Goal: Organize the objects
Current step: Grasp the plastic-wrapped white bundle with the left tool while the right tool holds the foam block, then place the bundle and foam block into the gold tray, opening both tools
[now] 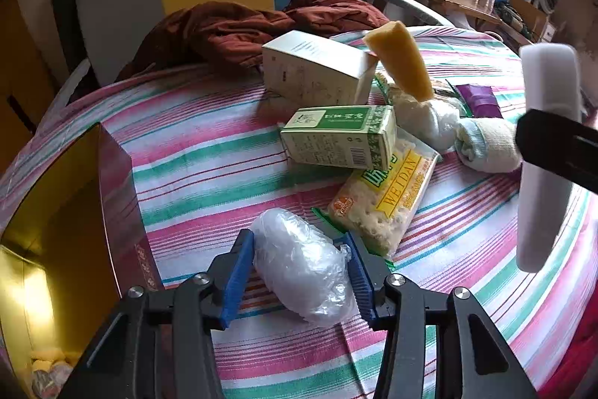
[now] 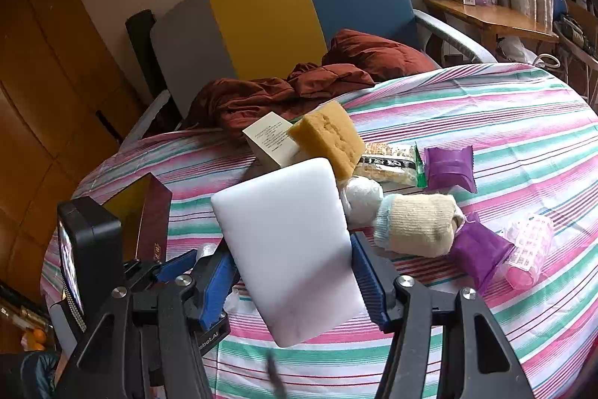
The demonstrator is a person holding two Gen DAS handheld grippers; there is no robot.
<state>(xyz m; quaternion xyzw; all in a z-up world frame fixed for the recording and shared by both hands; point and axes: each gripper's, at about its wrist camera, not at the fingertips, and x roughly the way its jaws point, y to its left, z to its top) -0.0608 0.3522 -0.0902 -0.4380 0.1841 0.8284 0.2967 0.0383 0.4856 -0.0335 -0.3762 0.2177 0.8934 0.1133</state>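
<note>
Left gripper (image 1: 299,272) jaws are seen clamped across the short width of the clear-plastic-wrapped white bundle (image 1: 304,268), long axis running fore-aft, just beside the open red-sided cardboard box (image 1: 112,204), while the right gripper (image 2: 295,272) is clamped on a white foam block (image 2: 287,245).

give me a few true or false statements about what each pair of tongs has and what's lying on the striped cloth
1. The left tongs are closed around a clear plastic-wrapped bundle. True.
2. The right tongs hold the yellow sponge. False: they grip a white foam block; the sponge stands further back, by a pale carton.
3. A green and white carton lies partly on a cracker packet. True.
4. The rolled cream sock is inside the red box. False: it lies on the striped cloth.
5. Two purple packets lie on the cloth. True.
</note>
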